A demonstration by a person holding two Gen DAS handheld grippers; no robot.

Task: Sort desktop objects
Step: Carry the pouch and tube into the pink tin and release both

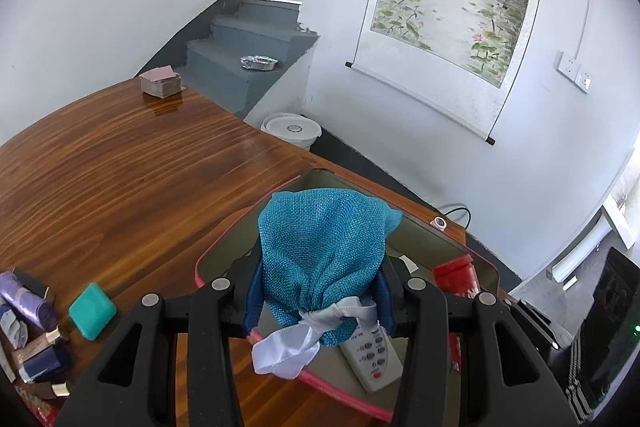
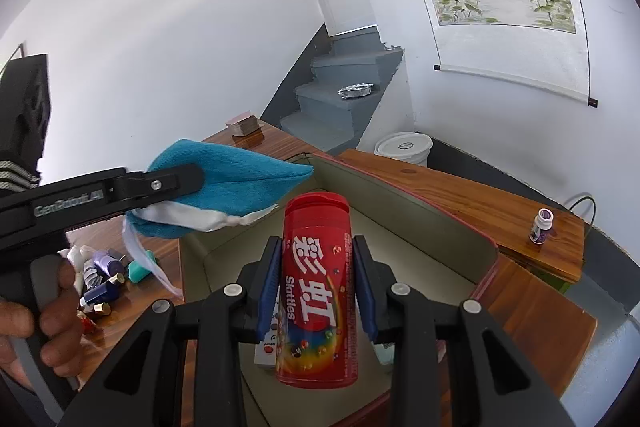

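My left gripper is shut on a teal woven pouch tied with a white ribbon, and holds it above an open box with a pink rim. A white remote lies in that box. The right wrist view shows the left gripper from the side, in a person's hand, with the pouch over the box's left wall. My right gripper is shut on a red Skittles can, upright over the inside of the box. The can hides part of the remote.
On the wooden table left of the box lie a green block and a pile of small tubes and rolls. A card stack sits at the far edge. A small white bottle stands right of the box. On the floor beyond stands a white bucket.
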